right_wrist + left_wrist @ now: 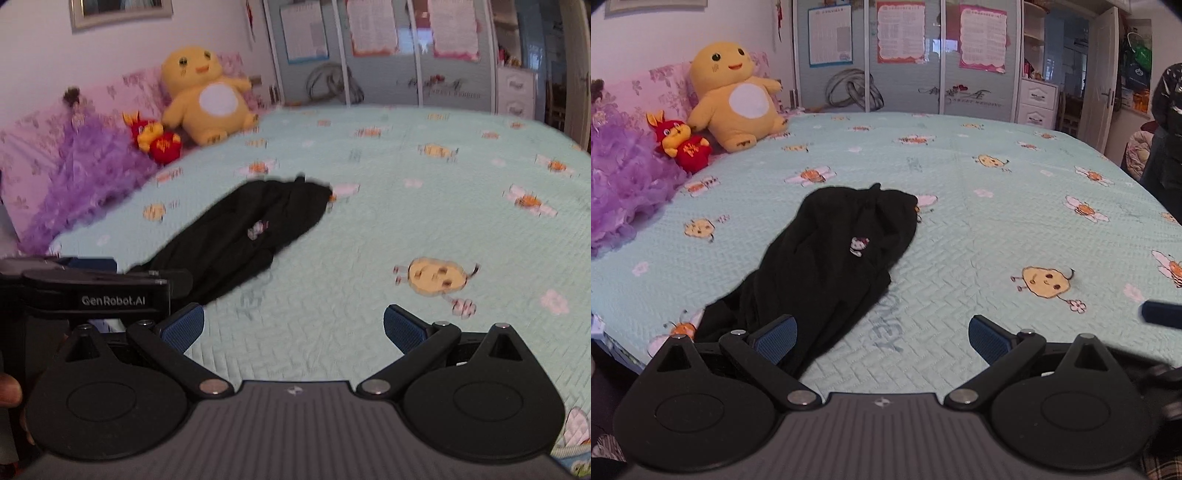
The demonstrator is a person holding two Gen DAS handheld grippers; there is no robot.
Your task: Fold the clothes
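The black garment point(827, 266) lies in a loose, rumpled strip on the bed point(997, 206), down from the yellow plush point(735, 96) — folding looks barely begun. Left gripper point(882, 334) and right gripper point(293, 325) both hover with fingers apart, holding nothing — every fold seems left to do.

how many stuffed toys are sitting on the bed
2. A big yellow plush leans against the pink headboard; a small red and yellow plush sits beside it. Others may hide behind the purple ruffles.

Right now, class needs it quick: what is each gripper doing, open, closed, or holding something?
Left gripper: open, holding nothing; the black garment lies by its left finger.
Right gripper: open, empty, above the bedspread.
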